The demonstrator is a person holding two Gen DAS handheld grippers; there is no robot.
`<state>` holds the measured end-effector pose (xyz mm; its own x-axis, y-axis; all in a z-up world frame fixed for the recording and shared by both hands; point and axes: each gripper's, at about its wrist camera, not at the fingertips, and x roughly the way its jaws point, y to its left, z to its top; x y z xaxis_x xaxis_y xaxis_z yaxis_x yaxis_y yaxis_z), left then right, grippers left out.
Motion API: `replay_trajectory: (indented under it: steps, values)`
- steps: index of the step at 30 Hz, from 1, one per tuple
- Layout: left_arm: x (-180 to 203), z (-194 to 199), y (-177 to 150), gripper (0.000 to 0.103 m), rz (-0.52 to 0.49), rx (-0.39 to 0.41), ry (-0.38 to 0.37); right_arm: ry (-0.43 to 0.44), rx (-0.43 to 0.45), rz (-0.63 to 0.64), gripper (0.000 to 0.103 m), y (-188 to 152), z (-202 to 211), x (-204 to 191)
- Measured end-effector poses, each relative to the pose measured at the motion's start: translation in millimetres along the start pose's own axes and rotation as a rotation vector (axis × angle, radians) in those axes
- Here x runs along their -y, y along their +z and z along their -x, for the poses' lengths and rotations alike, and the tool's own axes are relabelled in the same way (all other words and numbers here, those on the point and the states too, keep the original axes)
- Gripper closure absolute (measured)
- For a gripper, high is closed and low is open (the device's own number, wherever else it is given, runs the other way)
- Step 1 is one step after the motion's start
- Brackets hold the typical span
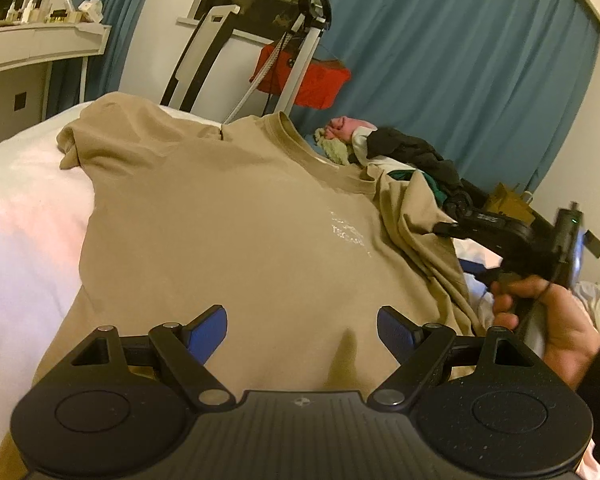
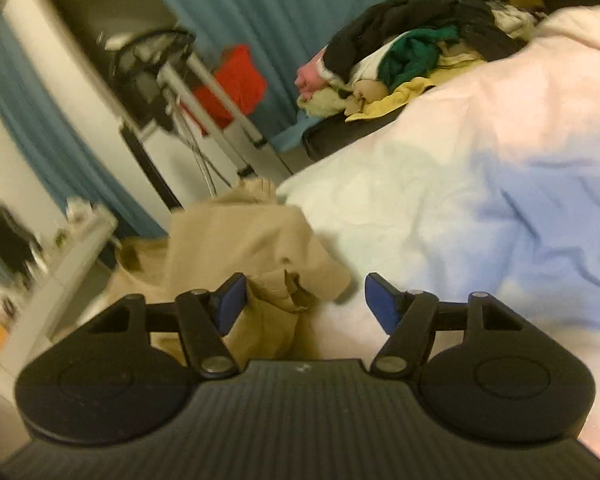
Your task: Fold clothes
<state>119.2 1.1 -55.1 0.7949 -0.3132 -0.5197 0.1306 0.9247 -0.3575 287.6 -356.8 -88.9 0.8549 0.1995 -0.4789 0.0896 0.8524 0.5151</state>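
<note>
A tan T-shirt (image 1: pixel 236 216) lies spread front-up on a white bed (image 1: pixel 24 208), collar at the far side, with pale lettering on the chest. My left gripper (image 1: pixel 302 332) is open and empty, just above the shirt's lower half. My right gripper (image 2: pixel 304 300) is open over the shirt's crumpled right sleeve (image 2: pixel 256 248); the sleeve lies between the jaws, nearer the left pad. In the left wrist view the right gripper (image 1: pixel 446 229) shows at the shirt's right sleeve, held by a hand.
A pile of mixed clothes (image 1: pixel 400 148) (image 2: pixel 412 48) lies beyond the shirt. A white metal stand (image 1: pixel 300 56) with a red bag (image 1: pixel 304 76) stands before blue curtains (image 1: pixel 460 64). A white shelf (image 1: pixel 40 40) with small items is at the far left.
</note>
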Motion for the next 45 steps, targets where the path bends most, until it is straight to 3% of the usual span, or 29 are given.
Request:
replay_trajectory:
  steps: [1,3,4,5,10,15,18,21,22,24,25,26,30,33,35,40,42,44,45]
  values:
    - [-1.0,-1.7,-0.5,0.019,0.004,-0.004,0.0,0.017,-0.01,-0.002,0.036,1.0,-5.1,-1.9]
    - [-2.0,-4.2,-1.7,0.019,0.014,-0.01,0.001,0.071,-0.035,-0.036,0.058,5.3,-13.4,-3.7]
    - [-2.9,-4.5,-2.2,0.019,0.017,-0.009,-0.002,0.088,-0.038,-0.044,0.082,9.7,-14.6,-5.0]
    - [-3.8,-4.8,-2.7,0.019,0.021,-0.008,-0.005,0.089,-0.027,-0.026,0.084,13.9,-13.1,-7.7]
    - [-6.0,-8.6,-3.7,0.019,0.016,-0.009,-0.007,0.016,0.079,0.093,0.087,56.8,4.3,-14.4]
    - [-6.2,-11.2,-5.0,0.019,0.006,-0.011,-0.005,-0.217,0.201,0.198,0.094,112.2,24.1,14.0]
    - [-5.1,-11.5,-5.9,0.019,-0.007,-0.011,-0.001,-0.35,0.264,0.155,0.094,127.0,40.5,50.5]
    - [-2.8,-13.3,-6.8,0.019,-0.021,-0.014,0.006,-0.403,0.325,0.03,0.091,125.3,60.5,86.5]
    - [-2.5,-13.2,-7.1,0.019,-0.025,-0.014,0.007,-0.405,0.329,-0.012,0.089,121.2,67.3,97.8]
    - [-2.1,-13.0,-7.5,0.019,-0.032,-0.015,0.008,-0.401,0.309,-0.075,0.074,108.3,77.0,114.2]
    - [-1.7,-13.1,-7.3,0.019,-0.033,-0.015,0.007,-0.376,0.3,-0.108,0.057,96.9,83.5,119.7]
    - [-1.1,-13.3,-7.5,0.019,-0.033,-0.015,0.006,-0.346,0.292,-0.142,0.048,84.4,90.3,125.0]
    - [-1.2,-11.2,-7.9,0.019,-0.033,-0.018,0.006,-0.164,0.165,-0.285,0.045,26.0,101.9,130.0]
    - [-0.9,-9.0,-8.2,0.019,-0.029,-0.019,0.008,-0.119,0.088,-0.36,0.045,-4.7,97.5,126.2]
    - [0.2,-7.8,-8.2,0.019,-0.031,-0.022,0.007,-0.132,0.029,-0.425,0.046,-12.6,84.9,125.8]
    - [1.8,-3.8,-10.8,0.019,-0.049,-0.015,0.027,-0.09,0.101,-0.399,0.051,-10.8,65.4,126.7]
    - [2.6,-3.8,-12.2,0.019,-0.057,-0.015,0.036,-0.117,0.106,-0.323,0.063,-5.5,56.9,122.7]
    - [4.4,-3.2,-13.4,0.019,-0.075,-0.012,0.044,-0.145,0.121,-0.24,0.093,1.2,56.2,120.3]
    - [5.4,-2.9,-14.0,0.019,-0.083,-0.011,0.049,-0.144,0.133,-0.217,0.094,4.4,58.9,120.8]
